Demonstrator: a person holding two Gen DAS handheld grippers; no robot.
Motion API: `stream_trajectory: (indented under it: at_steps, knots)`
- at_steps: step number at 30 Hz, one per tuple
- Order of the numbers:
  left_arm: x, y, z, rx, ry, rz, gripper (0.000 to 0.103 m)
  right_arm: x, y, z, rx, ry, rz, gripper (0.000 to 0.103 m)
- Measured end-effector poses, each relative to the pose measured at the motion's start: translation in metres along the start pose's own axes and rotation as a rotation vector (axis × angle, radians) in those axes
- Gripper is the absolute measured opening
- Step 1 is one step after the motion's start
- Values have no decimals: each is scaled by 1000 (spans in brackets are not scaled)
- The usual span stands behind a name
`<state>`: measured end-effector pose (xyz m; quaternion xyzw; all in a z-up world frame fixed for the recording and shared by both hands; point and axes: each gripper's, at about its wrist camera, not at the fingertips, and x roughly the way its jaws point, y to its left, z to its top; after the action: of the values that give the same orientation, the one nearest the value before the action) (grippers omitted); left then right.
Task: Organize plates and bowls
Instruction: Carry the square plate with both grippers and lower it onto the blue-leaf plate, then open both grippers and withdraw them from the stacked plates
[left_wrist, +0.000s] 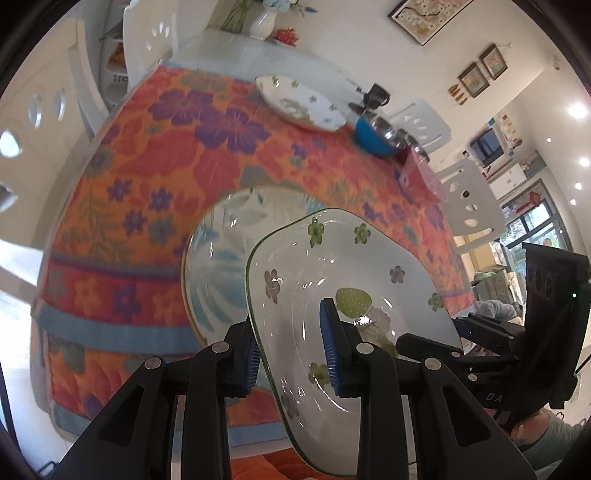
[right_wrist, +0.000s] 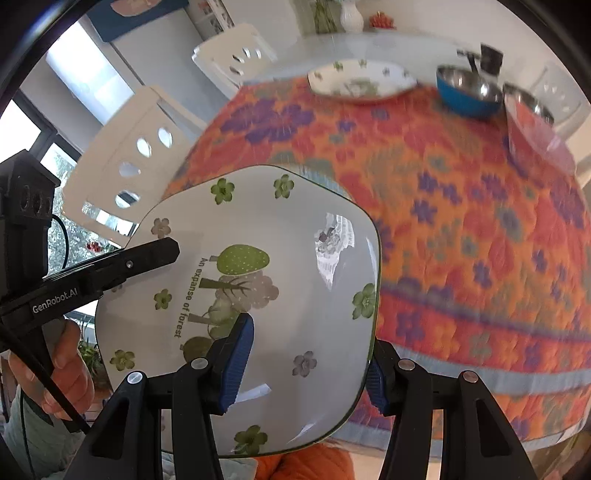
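- Left gripper (left_wrist: 291, 350): jaws clamped on one rim of the square forest-print plate (left_wrist: 343, 280).
- Right gripper (right_wrist: 306, 369): jaws clamped across the opposite rim of the same plate; one pad inside, one under the outer edge.
- Plate is carried between both grippers, tilted, in the air above the table's near edge.
- Step, as I judge it: transporting the plate toward a stack.
- Directly beneath it lies a round blue-leaf plate (left_wrist: 225, 229) on the floral tablecloth (left_wrist: 147, 158), near edge.
- Next move calls for levelling, lowering squarely, and releasing both sides together.
- Far edge, left to right: matching floral plate (left_wrist: 303, 101), blue steel-lined bowl (left_wrist: 376, 134), pink-sided bowl (right_wrist: 535, 129) at the right corner.
- White chairs (right_wrist: 129, 166) ring the table; path looks unobstructed.
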<state>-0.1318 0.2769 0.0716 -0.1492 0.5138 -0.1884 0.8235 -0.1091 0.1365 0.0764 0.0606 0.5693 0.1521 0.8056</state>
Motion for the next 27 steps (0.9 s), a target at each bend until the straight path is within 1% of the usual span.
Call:
stream_trajectory:
  at_steps: [5, 8, 13, 20, 25, 26, 27]
  knots:
    - [13, 3, -10, -12, 17, 31, 25, 19, -10, -7, 39, 36, 12, 54]
    - [20, 7, -10, -18, 24, 46, 25, 29, -10, -5, 21, 49, -17, 54]
    - [25, 15, -4, -43, 28, 38, 25, 38, -9, 4, 25, 66, -27, 54]
    - [36, 30, 11, -54, 55, 52, 25, 49, -6, 13, 33, 108, -43, 54]
    - [25, 44, 31, -75, 21, 77, 25, 57, -3, 20, 64, 150, -72, 54]
    - [20, 50, 37, -85, 12, 59, 26, 58, -4, 22, 73, 154, -68, 54]
    - [17, 53, 41, -97, 3, 56, 26, 58, -6, 23, 86, 158, -58, 54]
